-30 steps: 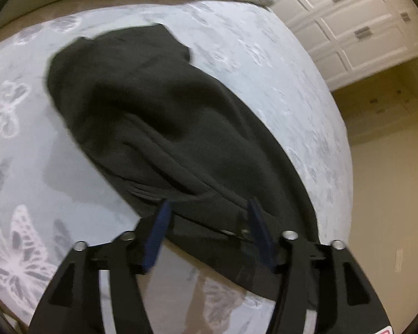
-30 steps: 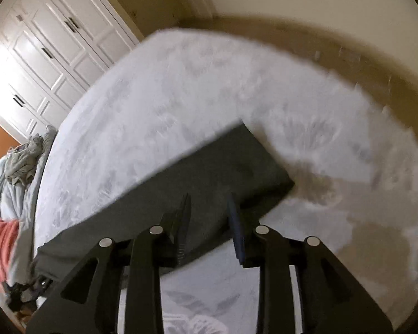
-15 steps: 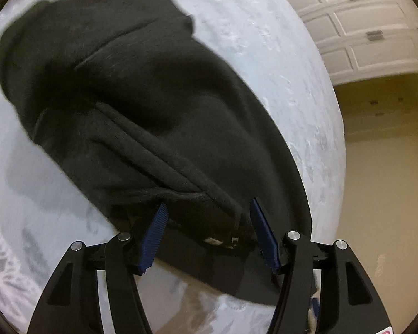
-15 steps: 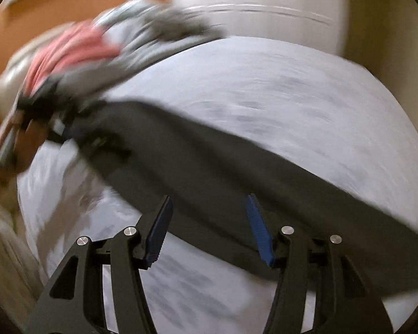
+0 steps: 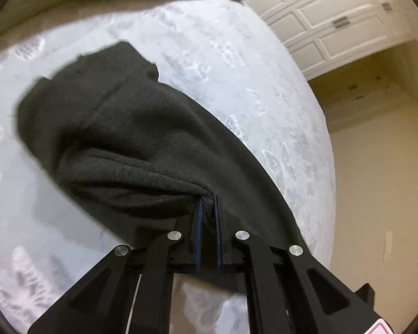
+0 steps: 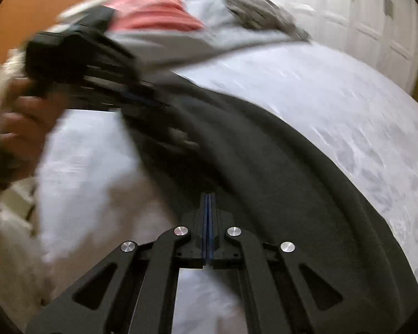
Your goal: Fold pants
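The pale butterfly-print bed cover (image 5: 237, 55) is carrying the dark grey knit pants (image 5: 131, 128), stretched across its middle toward the near edge. You are now pinching a thick hem fold with the left gripper (image 5: 207, 208); a second ago it was gaping. Your right gripper (image 6: 208, 203), previously wider, is clamping the cloth's edge too, so lifting can begin.

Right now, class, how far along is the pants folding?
Done: both tongs are clamped on the black pants, left tongs at a bunched hem, right tongs on an edge. In hand: lifting the cloth. Left: no finished fold shows on the bedspread.
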